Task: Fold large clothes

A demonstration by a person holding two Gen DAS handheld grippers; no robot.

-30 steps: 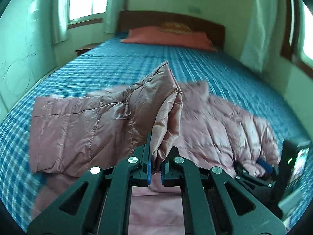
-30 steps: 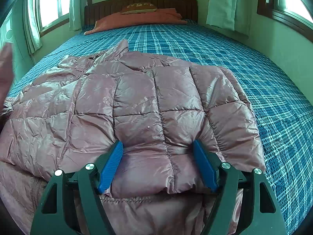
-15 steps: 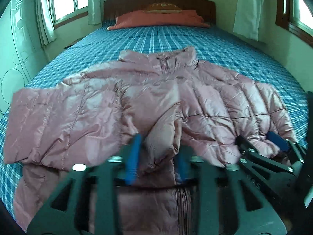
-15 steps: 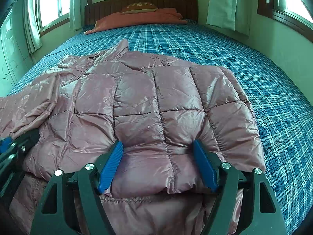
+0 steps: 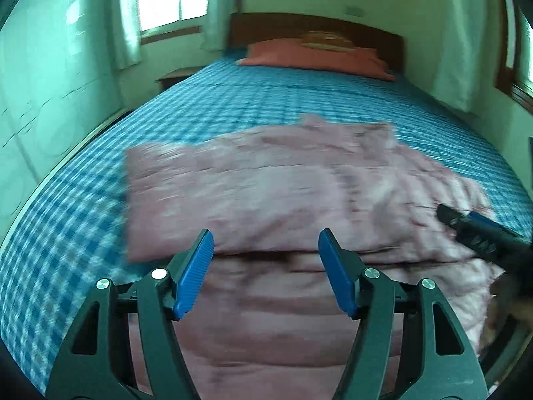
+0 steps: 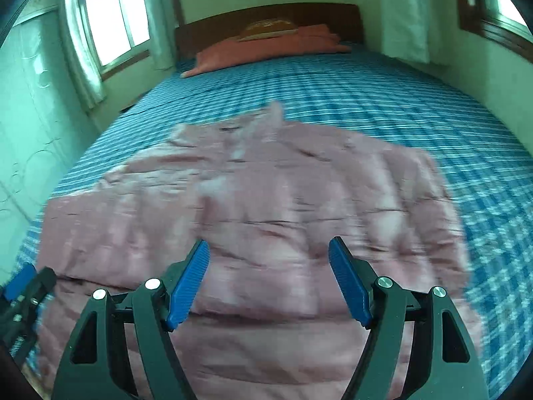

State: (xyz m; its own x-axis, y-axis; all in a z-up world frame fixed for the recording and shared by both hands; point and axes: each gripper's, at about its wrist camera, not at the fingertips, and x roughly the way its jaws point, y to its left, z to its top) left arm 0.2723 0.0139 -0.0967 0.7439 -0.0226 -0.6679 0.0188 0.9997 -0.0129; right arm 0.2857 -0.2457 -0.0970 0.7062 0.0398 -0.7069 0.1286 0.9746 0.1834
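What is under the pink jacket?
The jacket lies on the blue checked bedspread, which shows all around it. Its sleeves are folded over its body; what the folded layers cover cannot be seen. Both grippers, left and right, hover open above.

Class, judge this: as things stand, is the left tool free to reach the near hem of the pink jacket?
Probably yes. The left tool is open above the pink jacket, with nothing between; the right tool sits off to the side.

Quilted pink jacket (image 5: 283, 193) showing slightly glossy cloth; bed (image 5: 266, 100) wearing matt checked fabric; headboard (image 6: 266, 16) displaying dark wood.
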